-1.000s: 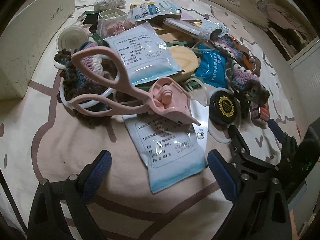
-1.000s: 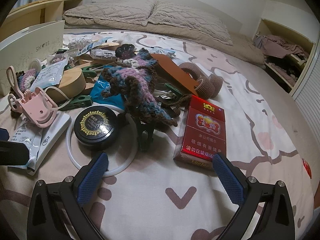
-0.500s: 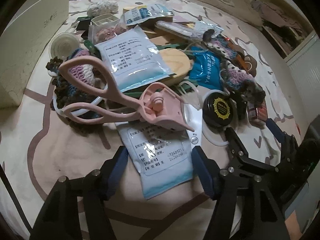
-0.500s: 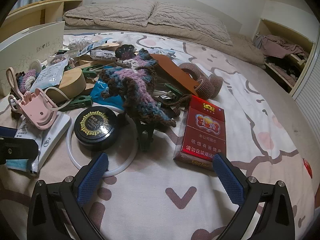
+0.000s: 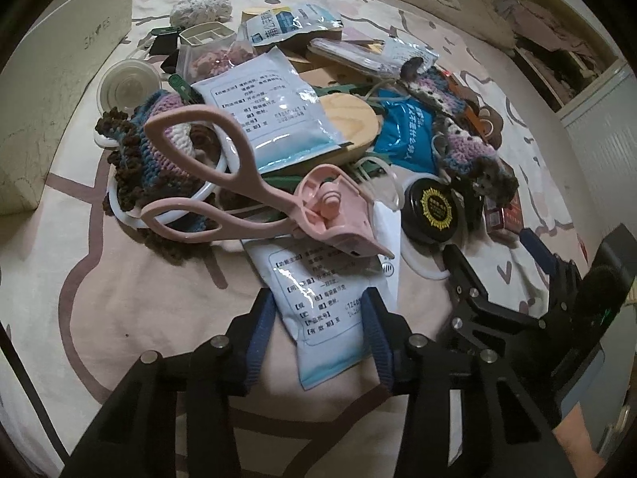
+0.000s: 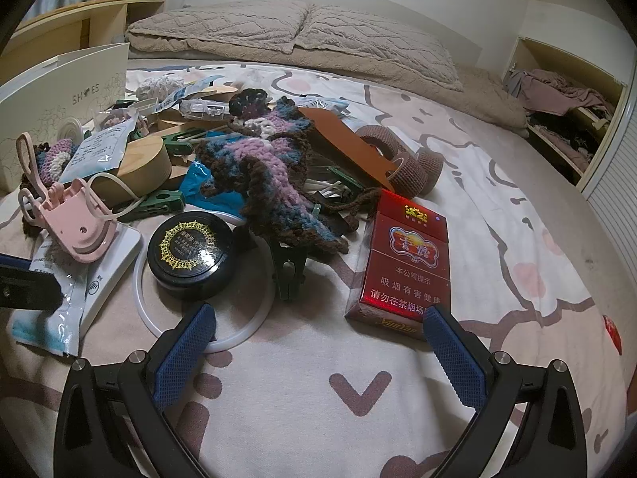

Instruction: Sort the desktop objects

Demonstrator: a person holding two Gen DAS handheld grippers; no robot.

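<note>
Across the bed (image 6: 497, 207), a heap of clutter, left gripper (image 5: 318, 328) closing around a mask packet (image 5: 324, 298) at the heap's near edge (pads at its sides, contact unclear), right gripper (image 6: 318, 348) spread wide with nothing between, near a red cigarette pack (image 6: 404, 267), black tin (image 6: 190, 247).

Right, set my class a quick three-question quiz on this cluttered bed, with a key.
1. True or false: the red cigarette pack stands upright.
2. What lies between the left gripper's fingers? A) tin B) packet C) ring
3. Is the right gripper open or shut?

Key:
1. False; it lies flat.
2. B, the packet; those jaws have just been closing around it.
3. Open, holding nothing.
</note>
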